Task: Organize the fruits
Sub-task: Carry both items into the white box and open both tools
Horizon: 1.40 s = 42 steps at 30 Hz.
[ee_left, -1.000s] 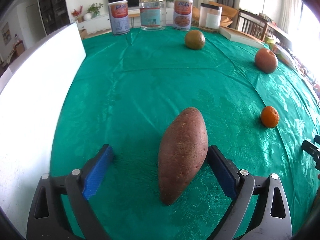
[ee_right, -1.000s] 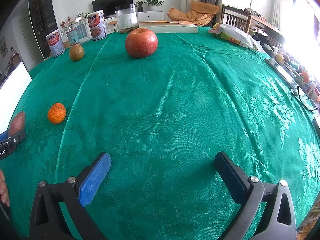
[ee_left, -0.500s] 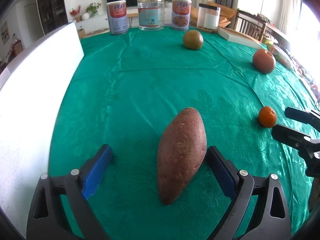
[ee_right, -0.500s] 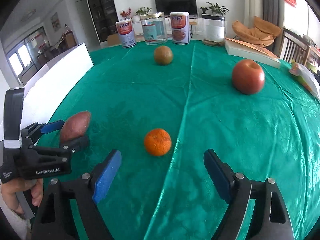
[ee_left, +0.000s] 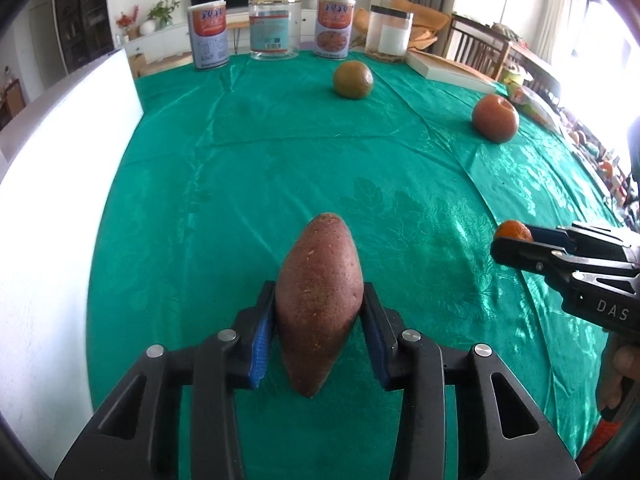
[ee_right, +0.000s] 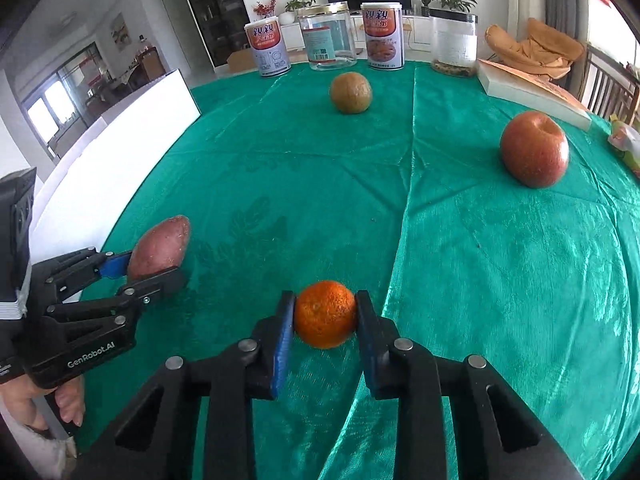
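Far edge: two printed tins [ee_right: 267, 49] [ee_right: 382, 36], two clear jars [ee_right: 330, 37] [ee_right: 453, 44]. Book [ee_right: 532, 92] far right. White board [ee_left: 60, 184] left.

A: What is covering the bench [ee_right: 500, 280]?

B: A green patterned cloth [ee_left: 280, 160] is draping over it, creased in long folds.

A: What is lying on the cloth?

B: A sweet potato [ee_left: 319, 312] and a small orange [ee_right: 325, 314] are sitting near the front; a red apple [ee_right: 535, 154] and a greenish-brown fruit [ee_right: 351, 92] are resting farther back. Two printed cans [ee_right: 267, 48], two clear jars [ee_right: 329, 36] and a flat box [ee_right: 532, 90] are standing along the far edge.
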{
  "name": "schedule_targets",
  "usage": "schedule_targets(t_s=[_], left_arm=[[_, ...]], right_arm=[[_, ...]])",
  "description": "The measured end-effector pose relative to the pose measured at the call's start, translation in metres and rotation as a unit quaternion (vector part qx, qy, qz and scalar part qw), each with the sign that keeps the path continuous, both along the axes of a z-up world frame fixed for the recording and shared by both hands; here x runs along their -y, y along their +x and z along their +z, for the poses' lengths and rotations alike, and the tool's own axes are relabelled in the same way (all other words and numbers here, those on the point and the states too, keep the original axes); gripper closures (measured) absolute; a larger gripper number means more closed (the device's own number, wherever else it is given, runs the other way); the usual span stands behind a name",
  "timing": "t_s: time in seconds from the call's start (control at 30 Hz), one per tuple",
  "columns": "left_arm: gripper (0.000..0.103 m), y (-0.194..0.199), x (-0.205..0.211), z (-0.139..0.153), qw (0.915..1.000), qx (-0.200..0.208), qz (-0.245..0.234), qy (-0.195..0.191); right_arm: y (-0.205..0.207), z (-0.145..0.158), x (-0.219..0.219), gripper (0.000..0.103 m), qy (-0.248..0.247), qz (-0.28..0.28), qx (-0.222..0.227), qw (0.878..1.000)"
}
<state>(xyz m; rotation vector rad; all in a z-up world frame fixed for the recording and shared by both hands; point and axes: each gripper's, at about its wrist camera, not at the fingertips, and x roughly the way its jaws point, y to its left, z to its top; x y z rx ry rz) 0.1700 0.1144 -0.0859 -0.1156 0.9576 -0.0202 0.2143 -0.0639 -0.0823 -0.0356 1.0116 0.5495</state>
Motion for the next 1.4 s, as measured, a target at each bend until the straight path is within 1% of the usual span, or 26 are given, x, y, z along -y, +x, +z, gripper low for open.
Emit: schedule_targets(t_s=[0.1,0.2,0.3,0.37,0.47,0.53,0.6,0.67,0.7,0.77,0.87,0.9,0.93,0.97,1.0,1.07,1.17,1.2,1.23,1.27,1.3,1.33,1.37,1.4], left_arm=[[0.062,-0.024,-0.004,0.017,0.9985,0.008,-0.002,-0.054],[0.062,-0.060,-0.004,0.044,0.9945,0.018,-0.022,-0.101],[0.062,-0.099,-0.016,0.080,0.9874,0.034,-0.037,-0.150],[0.062,-0.121,-0.034,0.107,0.9848,0.056,-0.029,-0.162],[0.062,-0.143,-0.078,0.139,0.9854,0.085,0.020,-0.146],[0.062,-0.149,-0.118,0.146,0.9852,0.090,0.072,-0.127],[0.062,-0.150,-0.155,0.141,0.9845,0.074,0.130,-0.091],[0.062,-0.142,-0.191,0.124,0.9809,0.045,0.177,-0.067],[0.062,-0.136,-0.206,0.113,0.9787,0.023,0.196,-0.058],[0.062,-0.128,-0.230,0.091,0.9736,-0.013,0.221,-0.054],[0.060,-0.122,-0.247,0.068,0.9693,-0.049,0.235,-0.052],[0.053,-0.121,-0.249,0.066,0.9683,-0.052,0.240,-0.044],[0.046,-0.122,-0.251,0.066,0.9681,-0.050,0.242,-0.042],[0.032,-0.123,-0.251,0.069,0.9676,-0.042,0.246,-0.040],[0.026,-0.126,-0.252,0.074,0.9670,-0.030,0.250,-0.037],[0.026,-0.130,-0.250,0.086,0.9669,-0.007,0.253,-0.028],[0.021,-0.131,-0.234,0.106,0.9689,0.026,0.245,-0.019],[0.020,-0.130,-0.223,0.112,0.9708,0.037,0.236,-0.016],[0.020,-0.129,-0.211,0.119,0.9735,0.047,0.223,-0.015],[0.020,-0.129,-0.198,0.124,0.9765,0.056,0.208,-0.016],[0.018,-0.127,-0.181,0.129,0.9794,0.065,0.190,-0.019],[0.017,-0.125,-0.164,0.133,0.9822,0.074,0.171,-0.025],[0.014,-0.122,-0.145,0.136,0.9850,0.081,0.149,-0.031],[0.014,-0.118,-0.123,0.136,0.9880,0.084,0.124,-0.038]], right_arm=[[-0.020,0.000,0.010,0.073,0.030,-0.002,-0.036,0.999],[-0.046,0.000,0.007,0.074,0.046,0.016,-0.064,0.997],[-0.067,0.008,-0.013,0.074,0.061,0.050,-0.083,0.993],[-0.079,0.023,-0.039,0.074,0.073,0.084,-0.084,0.990],[-0.097,0.057,-0.090,0.074,0.095,0.147,-0.066,0.982],[-0.109,0.082,-0.128,0.074,0.112,0.191,-0.053,0.974],[-0.122,0.103,-0.165,0.073,0.120,0.234,-0.044,0.964],[-0.133,0.114,-0.202,0.073,0.110,0.271,-0.031,0.956],[-0.138,0.116,-0.219,0.073,0.099,0.285,-0.025,0.953],[-0.144,0.113,-0.250,0.073,0.076,0.306,-0.023,0.949],[-0.155,0.097,-0.280,0.073,0.044,0.320,-0.020,0.946],[-0.155,0.092,-0.287,0.070,0.036,0.319,-0.023,0.947],[-0.153,0.088,-0.291,0.065,0.033,0.315,-0.028,0.948],[-0.151,0.087,-0.291,0.052,0.037,0.307,-0.032,0.950],[-0.148,0.089,-0.287,0.046,0.049,0.298,-0.031,0.953],[-0.141,0.099,-0.270,0.043,0.076,0.284,-0.020,0.956],[-0.122,0.118,-0.227,0.027,0.093,0.244,0.022,0.965],[-0.116,0.122,-0.211,0.022,0.094,0.227,0.038,0.969],[-0.110,0.123,-0.190,0.019,0.093,0.206,0.052,0.973],[-0.103,0.120,-0.168,0.013,0.090,0.183,0.061,0.977],[-0.096,0.113,-0.144,0.009,0.084,0.157,0.067,0.982],[-0.088,0.102,-0.120,0.008,0.070,0.130,0.073,0.986],[-0.079,0.088,-0.095,0.008,0.048,0.099,0.076,0.991],[-0.070,0.070,-0.070,0.008,0.021,0.066,0.072,0.995]])
